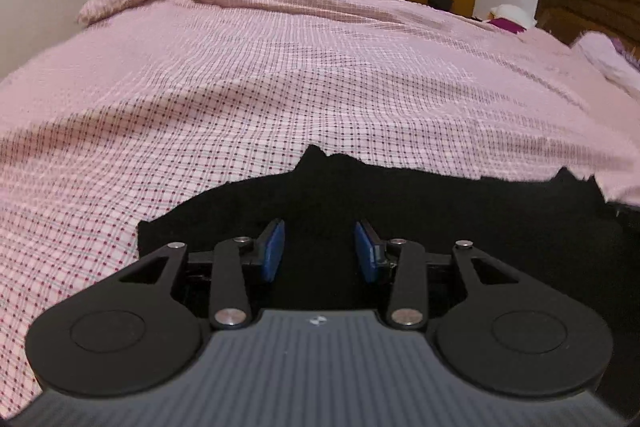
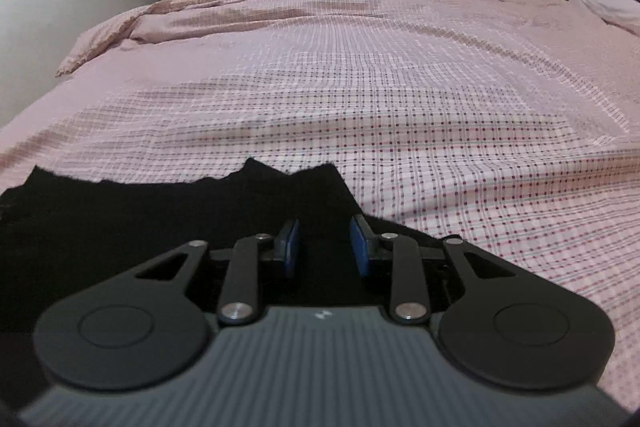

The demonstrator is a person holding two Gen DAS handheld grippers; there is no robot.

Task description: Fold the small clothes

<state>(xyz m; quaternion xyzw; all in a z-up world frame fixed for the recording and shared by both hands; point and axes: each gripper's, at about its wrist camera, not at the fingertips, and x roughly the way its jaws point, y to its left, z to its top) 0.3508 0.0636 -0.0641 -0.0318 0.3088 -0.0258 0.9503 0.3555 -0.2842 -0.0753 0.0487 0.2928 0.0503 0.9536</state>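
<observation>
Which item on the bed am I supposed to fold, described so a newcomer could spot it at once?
Start from the big bed with the pink checked sheet that fills both views. At its near edge, right under both open grippers, left gripper and right gripper, lies a flat black garment. It is the only dark cloth on the pale sheet, with a jagged far edge.
</observation>
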